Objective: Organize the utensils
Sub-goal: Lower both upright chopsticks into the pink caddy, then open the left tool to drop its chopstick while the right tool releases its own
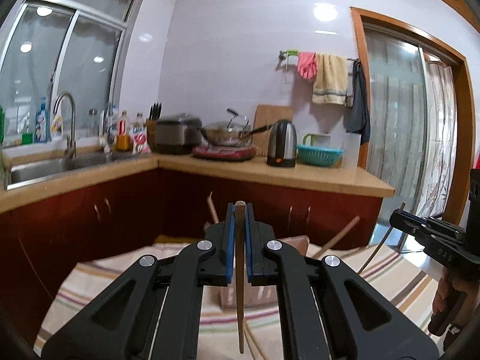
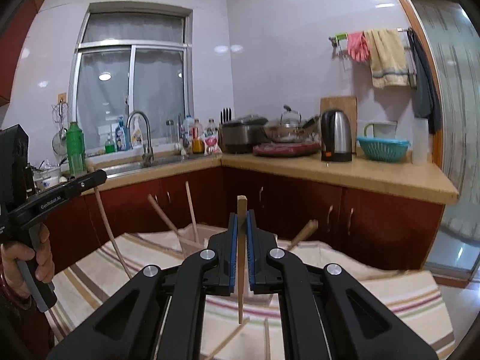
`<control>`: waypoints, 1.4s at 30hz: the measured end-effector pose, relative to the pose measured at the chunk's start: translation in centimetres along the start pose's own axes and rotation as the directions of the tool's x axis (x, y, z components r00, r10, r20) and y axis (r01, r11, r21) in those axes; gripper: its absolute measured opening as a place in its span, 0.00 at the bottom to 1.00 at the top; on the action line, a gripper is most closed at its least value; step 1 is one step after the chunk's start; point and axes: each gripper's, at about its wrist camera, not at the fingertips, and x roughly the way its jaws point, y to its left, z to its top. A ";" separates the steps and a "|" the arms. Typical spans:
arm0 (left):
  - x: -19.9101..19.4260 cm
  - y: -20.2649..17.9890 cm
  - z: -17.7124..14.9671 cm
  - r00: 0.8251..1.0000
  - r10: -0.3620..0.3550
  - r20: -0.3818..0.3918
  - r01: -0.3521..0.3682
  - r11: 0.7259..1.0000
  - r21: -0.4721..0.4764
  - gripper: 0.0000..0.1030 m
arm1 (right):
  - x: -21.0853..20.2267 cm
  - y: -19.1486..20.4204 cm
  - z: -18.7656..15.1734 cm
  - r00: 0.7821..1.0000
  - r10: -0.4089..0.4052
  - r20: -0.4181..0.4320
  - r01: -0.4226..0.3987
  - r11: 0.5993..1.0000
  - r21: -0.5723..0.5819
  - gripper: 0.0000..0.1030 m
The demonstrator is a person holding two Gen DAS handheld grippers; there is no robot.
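Between blue pads, left hand-held gripper (image 1: 239, 234) clamps dark chopstick (image 1: 240, 300) upright; right hand-held gripper (image 2: 242, 240) clamps pale chopstick (image 2: 241, 270).

A steel kettle (image 2: 336, 136) stands beside a teal basket (image 2: 383, 148) on the counter (image 2: 390, 177).

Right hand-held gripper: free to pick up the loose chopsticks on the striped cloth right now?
Probably not. The right hand-held gripper is already shut on a chopstick, so nothing more fits between its pads. The loose chopsticks lie on the striped cloth just below it, unobstructed.
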 end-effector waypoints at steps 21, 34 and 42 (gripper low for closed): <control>8.3 -1.6 7.1 0.972 0.027 0.232 -0.024 1.000 -0.016 0.06 | 6.1 -1.3 5.4 0.989 0.015 0.144 -0.012 1.000 -0.018 0.06; 14.8 0.3 3.2 0.989 0.071 0.129 -0.064 0.996 -0.057 0.06 | 10.7 -2.5 4.3 0.993 0.042 0.111 -0.045 0.999 0.025 0.06; 16.0 0.5 0.7 0.997 0.065 0.047 -0.062 0.996 -0.057 0.06 | 10.9 -2.6 5.9 0.986 0.038 0.162 -0.042 0.999 0.022 0.06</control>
